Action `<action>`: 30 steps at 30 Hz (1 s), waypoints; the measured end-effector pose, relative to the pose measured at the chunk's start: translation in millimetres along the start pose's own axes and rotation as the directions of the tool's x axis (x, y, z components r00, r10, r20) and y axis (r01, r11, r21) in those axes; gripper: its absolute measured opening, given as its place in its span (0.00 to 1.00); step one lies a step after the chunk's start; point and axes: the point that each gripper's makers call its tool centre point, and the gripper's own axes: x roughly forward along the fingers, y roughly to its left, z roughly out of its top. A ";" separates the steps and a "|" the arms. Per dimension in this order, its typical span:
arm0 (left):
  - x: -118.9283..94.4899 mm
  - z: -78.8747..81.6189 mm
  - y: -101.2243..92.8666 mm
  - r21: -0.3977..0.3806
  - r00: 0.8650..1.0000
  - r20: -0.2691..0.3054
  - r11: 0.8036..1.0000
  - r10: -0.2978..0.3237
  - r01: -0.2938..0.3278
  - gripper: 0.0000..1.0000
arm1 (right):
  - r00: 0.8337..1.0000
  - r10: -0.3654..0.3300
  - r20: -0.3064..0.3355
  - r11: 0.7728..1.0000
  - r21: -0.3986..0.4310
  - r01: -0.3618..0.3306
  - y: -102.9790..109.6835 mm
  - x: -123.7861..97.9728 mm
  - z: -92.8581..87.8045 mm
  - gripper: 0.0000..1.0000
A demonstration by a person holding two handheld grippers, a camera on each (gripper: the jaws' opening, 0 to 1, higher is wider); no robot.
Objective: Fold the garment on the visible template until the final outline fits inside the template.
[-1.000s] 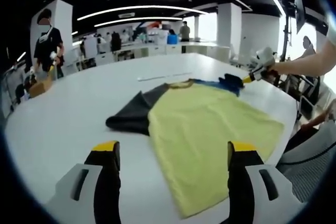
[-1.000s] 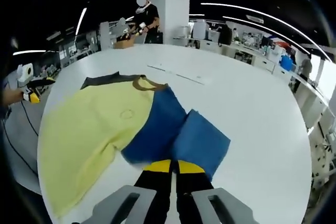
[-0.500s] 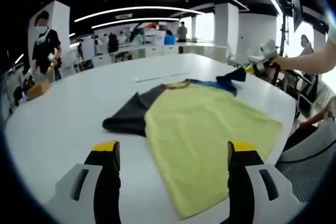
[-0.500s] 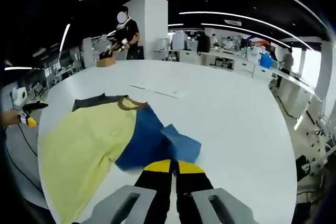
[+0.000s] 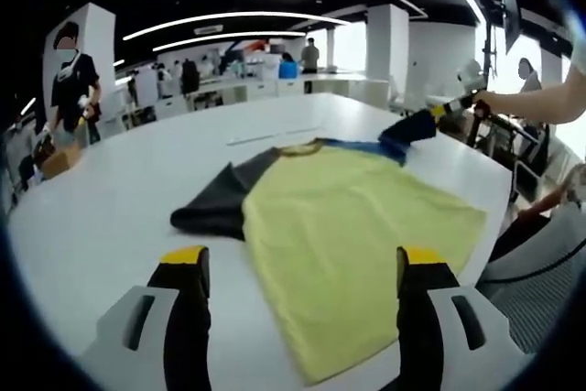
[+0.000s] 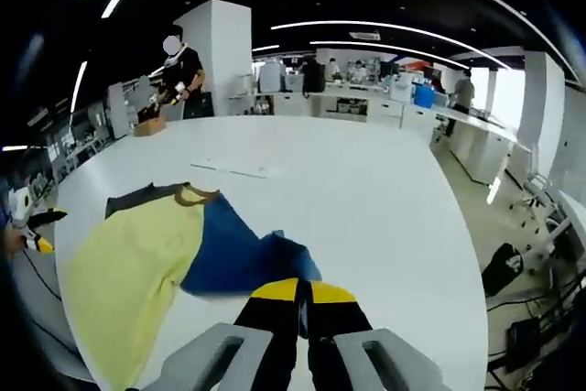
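Two tongs are working one garment (image 5: 357, 235), with its blue sleeve (image 5: 407, 126) lifting at the counter's far right edge.
Left gripper view: the left tongs (image 5: 302, 267) are hanging wide open and empty just short of the yellow body, whose long axis is running away toward the collar; the right tongs (image 5: 449, 107) are pinching the blue sleeve there. Right gripper view: the right tongs (image 6: 303, 292) are sitting clamped on the blue sleeve (image 6: 288, 263), the garment (image 6: 137, 272) spreading leftward across the counter (image 6: 366, 190), so the fold is likely heading that way.
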 end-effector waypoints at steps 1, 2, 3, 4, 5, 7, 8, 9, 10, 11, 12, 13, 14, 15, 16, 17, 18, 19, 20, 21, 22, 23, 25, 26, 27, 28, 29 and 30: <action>0.1 0.5 0.0 0.001 1.000 0.001 1.000 0.000 0.000 0.80 | 1.000 -0.014 -0.009 1.000 0.009 0.014 -9.8 0.7 -2.2 0.00; 0.2 0.7 0.2 0.003 1.000 0.000 1.000 0.001 -0.001 0.80 | 1.000 -0.020 -0.017 1.000 0.013 0.020 -11.7 -0.3 -4.6 0.00; 0.3 0.9 0.1 0.005 1.000 0.000 1.000 -0.001 0.001 0.80 | 0.999 -0.024 -0.026 1.000 0.019 0.024 -12.7 -1.4 -7.2 0.00; 0.8 1.0 0.2 0.007 1.000 0.000 1.000 -0.002 0.002 0.81 | 0.999 -0.040 -0.037 0.999 0.024 0.041 -15.5 -3.4 -10.6 0.00; 0.8 1.4 -0.1 0.007 1.000 0.002 1.000 -0.003 0.003 0.81 | 0.998 -0.052 -0.046 0.998 0.024 0.053 -17.9 -4.7 -12.8 0.00; 0.4 2.1 -0.2 0.007 1.000 0.006 1.000 -0.005 0.005 0.81 | 0.997 -0.059 -0.058 0.998 0.023 0.061 -19.7 -6.9 -16.4 0.00; 0.1 1.8 0.3 0.008 1.000 0.004 1.000 -0.003 0.003 0.81 | 0.996 -0.067 -0.062 0.997 0.026 0.068 -21.7 -8.0 -17.5 0.00; -0.2 1.3 1.1 0.009 1.000 0.002 1.000 0.000 0.000 0.81 | 0.995 -0.073 -0.067 0.997 0.030 0.075 -23.5 -10.0 -19.2 0.00; -0.2 0.9 1.7 0.009 1.000 0.001 1.000 0.002 -0.002 0.81 | 0.994 -0.080 -0.074 0.996 0.044 0.083 -25.6 -11.4 -21.2 0.00; -0.3 0.7 2.3 0.008 1.000 0.001 1.000 0.003 -0.003 0.81 | 0.993 -0.089 -0.081 0.995 0.045 0.093 -27.5 -12.2 -23.2 0.00; -0.5 0.7 2.8 0.006 1.000 0.003 1.000 0.005 -0.005 0.81 | 0.983 -0.131 -0.130 0.991 0.024 0.135 -34.6 -15.9 -31.8 0.00; -0.6 0.7 2.9 0.006 1.000 0.003 1.000 0.004 -0.004 0.81 | 0.981 -0.147 -0.131 0.989 0.013 0.150 -37.3 -16.5 -32.9 0.00; -0.7 -0.1 3.3 0.006 1.000 0.000 1.000 0.005 -0.005 0.80 | 0.982 -0.141 -0.124 0.989 0.017 0.144 -36.0 -16.3 -32.5 0.00; -0.9 -0.9 3.7 0.008 1.000 -0.005 1.000 0.007 -0.007 0.81 | 0.983 -0.134 -0.122 0.989 0.040 0.140 -35.2 -17.2 -33.3 0.00; -1.2 -1.6 4.2 0.012 1.000 -0.009 1.000 0.010 -0.010 0.81 | 0.984 -0.133 -0.120 0.988 0.058 0.140 -35.1 -17.9 -33.6 0.00; -1.4 -1.9 4.5 0.012 1.000 -0.009 1.000 0.011 -0.011 0.80 | 0.982 -0.143 -0.124 0.987 0.057 0.151 -37.1 -18.8 -34.4 0.00; -1.6 -2.3 5.2 0.008 1.000 -0.008 1.000 0.014 -0.014 0.81 | 0.980 -0.151 -0.132 0.986 0.053 0.159 -38.5 -19.6 -36.0 0.00; -1.9 -2.4 5.8 0.004 1.000 -0.006 1.000 0.016 -0.016 0.81 | 0.977 -0.161 -0.138 0.984 0.050 0.169 -40.4 -20.5 -37.4 0.00; -2.5 -2.4 6.4 0.001 1.000 -0.004 1.000 0.017 -0.017 0.81 | 0.976 -0.169 -0.140 0.983 0.049 0.177 -41.9 -21.2 -38.0 0.00; -2.8 -2.6 6.6 0.000 1.000 -0.004 1.000 0.019 -0.019 0.81 | 0.972 -0.180 -0.152 0.980 0.055 0.190 -44.4 -22.6 -40.3 0.00; -3.1 -3.2 7.4 0.003 1.000 -0.006 1.000 0.021 -0.021 0.81 | 0.970 -0.187 -0.152 0.979 0.052 0.197 -46.5 -23.0 -40.6 0.00; -3.1 -3.4 7.4 0.004 1.000 -0.007 1.000 0.020 -0.020 0.81 | 0.966 -0.210 -0.149 0.975 0.037 0.218 -51.3 -24.1 -40.5 0.00; -3.8 -4.1 7.4 0.003 1.000 -0.010 1.000 0.021 -0.021 0.81 | 0.959 -0.230 -0.164 0.971 0.033 0.238 -55.3 -25.7 -43.6 0.00; -4.0 -4.1 7.5 0.004 1.000 -0.010 1.000 0.020 -0.020 0.81 | 0.956 -0.237 -0.173 0.969 0.035 0.246 -56.6 -26.1 -45.6 0.00; -4.1 -4.2 7.5 0.003 1.000 -0.010 1.000 0.020 -0.020 0.81 | 0.954 -0.238 -0.181 0.968 0.041 0.249 -58.1 -25.9 -48.0 0.00; -4.2 -4.4 7.6 0.002 1.000 -0.010 1.000 0.022 -0.021 0.81 | 0.952 -0.242 -0.190 0.966 0.048 0.255 -58.9 -26.4 -50.2 0.00; -4.1 -4.5 7.5 0.002 1.000 -0.011 1.000 0.021 -0.021 0.81 | 0.949 -0.245 -0.197 0.965 0.050 0.259 -60.1 -26.8 -52.5 0.00; -4.0 -4.6 7.5 0.003 1.000 -0.012 1.000 0.021 -0.021 0.81 | 0.947 -0.248 -0.203 0.963 0.050 0.263 -61.0 -27.0 -54.4 0.00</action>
